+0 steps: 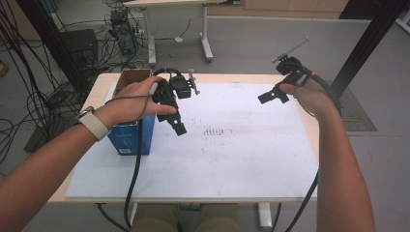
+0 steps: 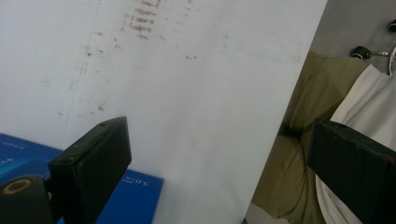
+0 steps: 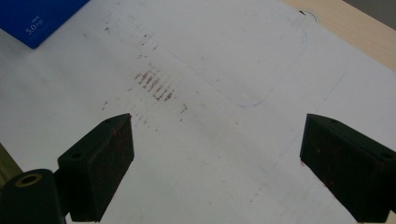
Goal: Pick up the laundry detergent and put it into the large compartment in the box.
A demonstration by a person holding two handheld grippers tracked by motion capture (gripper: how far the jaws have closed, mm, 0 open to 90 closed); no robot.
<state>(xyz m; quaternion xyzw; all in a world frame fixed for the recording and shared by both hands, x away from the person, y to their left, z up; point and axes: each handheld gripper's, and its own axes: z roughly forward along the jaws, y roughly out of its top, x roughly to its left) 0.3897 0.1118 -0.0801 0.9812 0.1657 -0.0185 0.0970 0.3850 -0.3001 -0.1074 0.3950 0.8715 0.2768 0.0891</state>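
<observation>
- Left gripper (image 1: 175,121): jaws spread wide, holding nothing, hovering just beside the blue box (image 1: 130,133), on its right.
- Right gripper (image 1: 271,96): jaws wide, empty, well apart from the box, over the white sheet (image 1: 241,159).
- The box stands on the sheet's left edge, top flaps open; contents can't be seen.

a grey floor (image 1: 251,46) runs beyond the light wooden table (image 1: 231,77), which is covered by a large white sheet (image 1: 232,164) with faint reddish marks. at far left, black cables (image 1: 29,72) tangle beside a dark box (image 1: 80,46). a white-legged desk (image 1: 205,38) stands farther back, and a black post (image 1: 367,43) slants at right.
</observation>
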